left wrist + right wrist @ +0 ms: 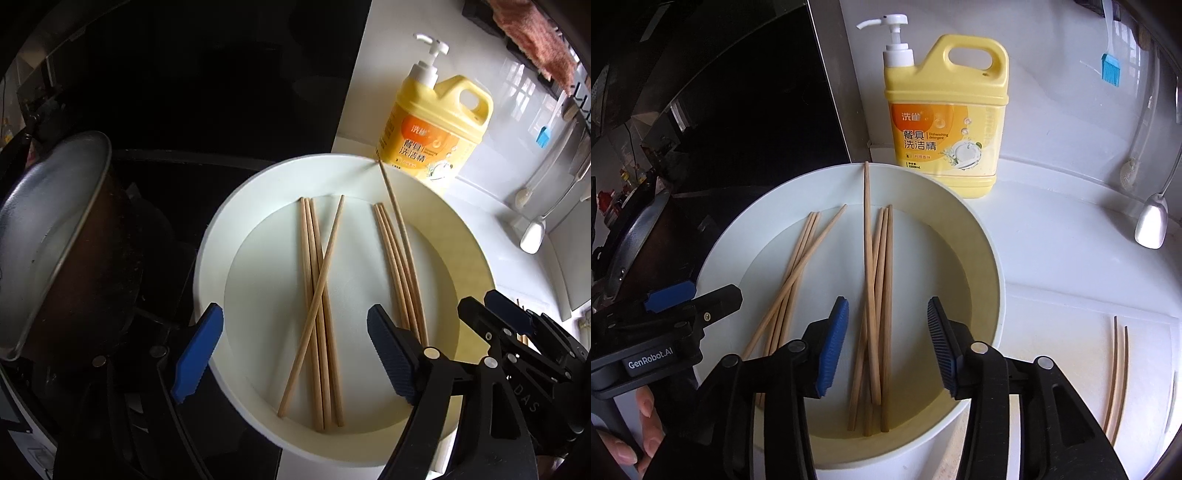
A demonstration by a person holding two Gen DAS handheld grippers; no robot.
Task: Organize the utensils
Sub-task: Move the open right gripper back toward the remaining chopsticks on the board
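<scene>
A white round basin holds two bundles of wooden chopsticks. In the left wrist view the left bundle, with one stick crossed over it, lies below my left gripper. Its jaws are wide open and touch nothing. The right bundle, one stick leaning up onto the far rim, lies under my right gripper. Those jaws are partly open, with the sticks below and clear of the pads. Each gripper shows in the other's view.
A yellow detergent bottle stands just behind the basin. A metal pan sits on the black cooktop at the left. Two more chopsticks lie on the white counter to the right. A white spoon and a blue brush hang by the wall.
</scene>
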